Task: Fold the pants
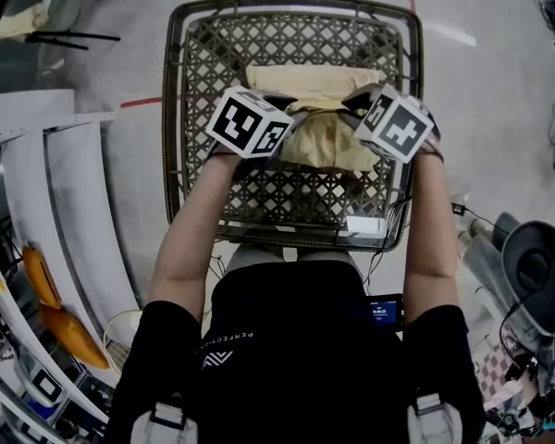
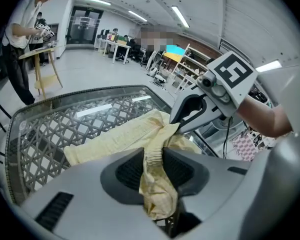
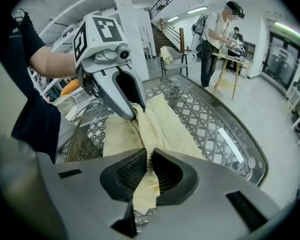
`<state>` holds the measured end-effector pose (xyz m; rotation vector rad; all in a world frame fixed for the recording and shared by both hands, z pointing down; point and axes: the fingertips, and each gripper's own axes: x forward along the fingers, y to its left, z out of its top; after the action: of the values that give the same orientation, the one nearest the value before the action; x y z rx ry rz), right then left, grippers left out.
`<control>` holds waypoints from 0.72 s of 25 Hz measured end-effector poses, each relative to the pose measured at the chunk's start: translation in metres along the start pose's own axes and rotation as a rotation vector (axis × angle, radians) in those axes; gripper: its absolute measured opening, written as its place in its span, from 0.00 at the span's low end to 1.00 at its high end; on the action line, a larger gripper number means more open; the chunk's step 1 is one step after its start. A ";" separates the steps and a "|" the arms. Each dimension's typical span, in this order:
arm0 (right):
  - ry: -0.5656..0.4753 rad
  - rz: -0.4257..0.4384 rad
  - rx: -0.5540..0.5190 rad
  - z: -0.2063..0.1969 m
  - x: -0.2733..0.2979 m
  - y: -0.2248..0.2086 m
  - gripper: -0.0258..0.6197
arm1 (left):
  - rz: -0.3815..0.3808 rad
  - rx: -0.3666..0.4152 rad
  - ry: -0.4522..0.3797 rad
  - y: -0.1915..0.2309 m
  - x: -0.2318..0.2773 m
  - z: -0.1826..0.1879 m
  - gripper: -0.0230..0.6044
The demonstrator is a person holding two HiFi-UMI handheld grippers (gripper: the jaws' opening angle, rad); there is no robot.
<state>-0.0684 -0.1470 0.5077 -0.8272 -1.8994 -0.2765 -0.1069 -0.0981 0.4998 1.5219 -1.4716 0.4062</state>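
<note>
While L/R tongs grip, pants bunch.

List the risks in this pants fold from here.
1. The left gripper clamps a thick bunched wad of the pants, not a flat edge; it may slip out or crease crookedly.
2. The right gripper pinches only a thin edge, so a pull could free it.
3. Both grippers sit close together with cloth puckered between them; that wrinkle would likely get folded in.

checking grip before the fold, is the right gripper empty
No, the right gripper is shut on a fold of the pale yellow pants, which runs up between its jaws.
</note>
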 end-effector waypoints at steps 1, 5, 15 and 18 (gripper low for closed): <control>-0.005 -0.005 0.003 0.001 0.000 -0.003 0.13 | 0.006 0.001 0.001 0.003 0.001 0.002 0.23; -0.013 -0.006 0.024 0.002 0.008 -0.014 0.13 | 0.022 -0.017 0.011 0.013 0.007 0.006 0.23; -0.012 -0.045 0.058 -0.001 0.024 -0.030 0.13 | 0.067 -0.085 0.000 0.034 0.018 0.004 0.25; -0.020 -0.064 0.062 0.002 0.024 -0.033 0.13 | 0.085 -0.092 -0.027 0.039 0.015 0.011 0.22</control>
<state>-0.0978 -0.1608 0.5327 -0.7315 -1.9457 -0.2484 -0.1431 -0.1091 0.5208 1.4009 -1.5590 0.3644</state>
